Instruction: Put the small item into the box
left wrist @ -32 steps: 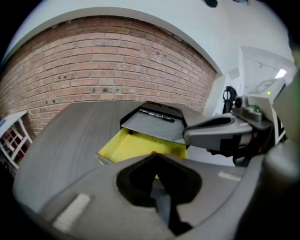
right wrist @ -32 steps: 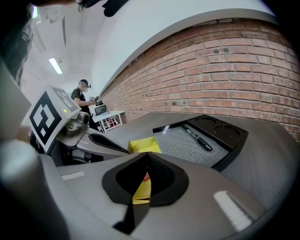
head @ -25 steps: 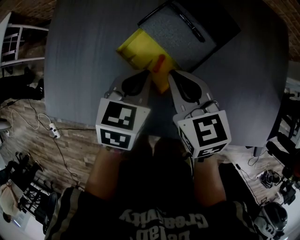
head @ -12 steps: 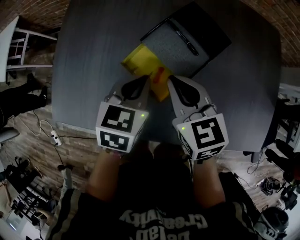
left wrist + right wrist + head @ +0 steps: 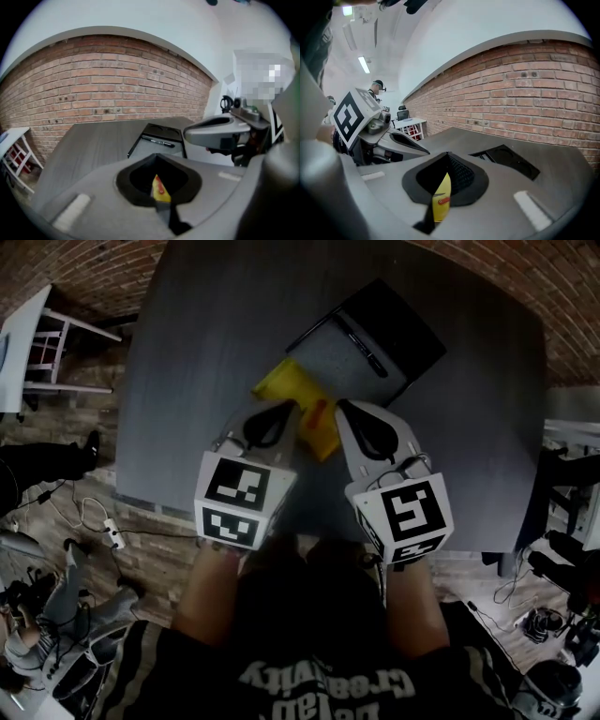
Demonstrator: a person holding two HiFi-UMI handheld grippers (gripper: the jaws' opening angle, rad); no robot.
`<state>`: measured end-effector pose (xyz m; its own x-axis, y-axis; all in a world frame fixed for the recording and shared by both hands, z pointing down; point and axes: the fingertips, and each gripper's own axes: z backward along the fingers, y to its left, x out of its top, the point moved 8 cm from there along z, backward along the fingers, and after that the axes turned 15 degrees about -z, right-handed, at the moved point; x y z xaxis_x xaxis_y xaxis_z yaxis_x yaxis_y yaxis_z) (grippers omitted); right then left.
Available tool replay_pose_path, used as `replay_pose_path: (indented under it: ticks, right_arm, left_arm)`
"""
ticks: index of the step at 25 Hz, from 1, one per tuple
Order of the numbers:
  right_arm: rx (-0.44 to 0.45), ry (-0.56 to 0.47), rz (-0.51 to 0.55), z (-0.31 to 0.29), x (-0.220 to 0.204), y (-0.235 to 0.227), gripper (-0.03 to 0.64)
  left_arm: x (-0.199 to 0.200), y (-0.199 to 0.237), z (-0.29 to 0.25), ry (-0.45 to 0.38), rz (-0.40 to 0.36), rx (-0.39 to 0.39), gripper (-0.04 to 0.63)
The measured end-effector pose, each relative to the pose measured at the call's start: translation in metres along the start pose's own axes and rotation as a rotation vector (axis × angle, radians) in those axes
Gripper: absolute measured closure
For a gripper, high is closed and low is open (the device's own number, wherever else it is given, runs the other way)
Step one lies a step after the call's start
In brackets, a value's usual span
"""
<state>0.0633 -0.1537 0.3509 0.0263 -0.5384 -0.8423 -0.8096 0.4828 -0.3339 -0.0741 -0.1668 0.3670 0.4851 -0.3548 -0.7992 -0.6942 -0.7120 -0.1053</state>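
Note:
A yellow packet [image 5: 298, 397] with a red mark hangs between my two grippers above the dark table [image 5: 206, 343]. My left gripper [image 5: 296, 411] is shut on its left side, where a yellow corner [image 5: 160, 189] shows pinched in the jaws. My right gripper [image 5: 339, 409] is shut on the right side, with a yellow strip [image 5: 441, 199] clamped between its jaws. Just beyond the packet lies the open black box [image 5: 398, 329], lined with grey foam [image 5: 339, 360] and holding a black pen [image 5: 360, 334]. The box also shows ahead of the jaws [image 5: 161, 133] and to the right [image 5: 508, 161].
A white rack [image 5: 42, 348] stands off the table's left side. Cables and a power strip [image 5: 112, 538] lie on the brick floor below the table's near edge. More gear sits on the floor at the lower right [image 5: 553, 615].
Both grippers have risen together with the yellow packet held between them. The table and box now look farther below in the head view.

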Motion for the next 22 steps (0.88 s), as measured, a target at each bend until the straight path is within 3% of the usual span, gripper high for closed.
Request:
replay_pose_path:
  ticks: [22]
  right_arm:
    - [-0.012,-0.118,0.094,0.032,0.079,0.027,0.611]
  left_arm:
    - [0.077,0.020,0.053,-0.152,-0.089,0.075,0.594]
